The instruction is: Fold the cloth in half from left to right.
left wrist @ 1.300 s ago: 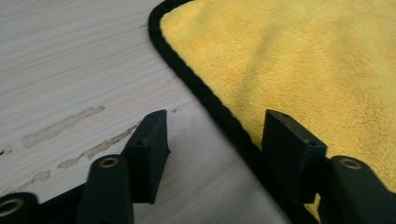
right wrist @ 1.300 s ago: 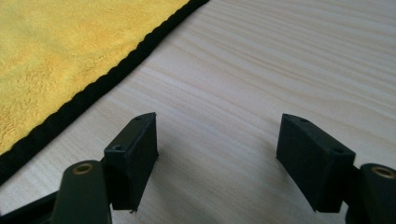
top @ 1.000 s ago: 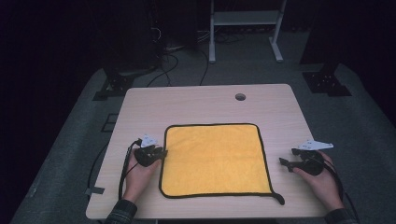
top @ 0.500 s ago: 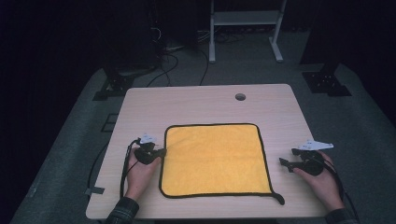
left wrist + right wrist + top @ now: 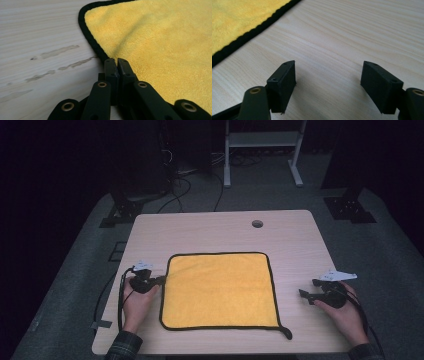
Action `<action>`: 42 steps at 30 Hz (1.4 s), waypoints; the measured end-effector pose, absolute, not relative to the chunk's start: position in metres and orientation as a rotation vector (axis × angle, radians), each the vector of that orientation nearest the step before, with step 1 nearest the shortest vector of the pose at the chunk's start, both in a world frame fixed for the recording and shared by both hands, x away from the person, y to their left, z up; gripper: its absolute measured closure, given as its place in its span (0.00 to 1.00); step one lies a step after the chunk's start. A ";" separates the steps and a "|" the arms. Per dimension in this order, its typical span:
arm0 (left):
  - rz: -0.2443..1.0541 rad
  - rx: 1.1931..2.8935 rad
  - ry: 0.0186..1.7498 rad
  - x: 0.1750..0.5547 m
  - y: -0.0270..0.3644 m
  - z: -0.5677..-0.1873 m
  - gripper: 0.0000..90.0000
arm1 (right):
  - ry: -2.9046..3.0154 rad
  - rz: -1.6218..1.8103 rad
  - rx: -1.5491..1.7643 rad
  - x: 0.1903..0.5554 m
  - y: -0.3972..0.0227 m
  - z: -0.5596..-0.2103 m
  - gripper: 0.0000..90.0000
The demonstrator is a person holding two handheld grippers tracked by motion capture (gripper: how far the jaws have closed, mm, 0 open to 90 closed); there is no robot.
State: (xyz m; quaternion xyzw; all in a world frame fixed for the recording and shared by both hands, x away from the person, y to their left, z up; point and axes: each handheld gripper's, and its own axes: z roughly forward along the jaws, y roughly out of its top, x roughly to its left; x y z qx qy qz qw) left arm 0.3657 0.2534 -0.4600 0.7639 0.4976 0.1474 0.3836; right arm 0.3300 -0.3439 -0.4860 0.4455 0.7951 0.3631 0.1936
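Since a second ago the left gripper [image 5: 159,281] has slid in to the cloth's [image 5: 220,290] left edge; its jaws have just been closing and now pinch the black hem. One cloth: yellow, square, black-bordered, flat at the table's [image 5: 210,227] middle. Two grippers; the right gripper [image 5: 307,290] rests well right of the cloth, jaws spread.
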 end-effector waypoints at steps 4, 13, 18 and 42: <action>0.378 1.926 1.282 0.365 0.264 -0.457 0.97 | 2.232 1.019 1.249 0.330 -0.344 -0.486 0.29; 0.399 1.901 1.335 0.364 0.287 -0.453 0.97 | 2.233 1.018 1.248 0.330 -0.344 -0.486 0.29; 0.465 1.910 1.368 0.364 0.297 -0.451 0.97 | 2.233 1.019 1.248 0.330 -0.344 -0.486 0.29; 0.273 1.773 1.170 0.366 0.261 -0.424 0.97 | 2.234 1.018 1.247 0.330 -0.344 -0.486 0.28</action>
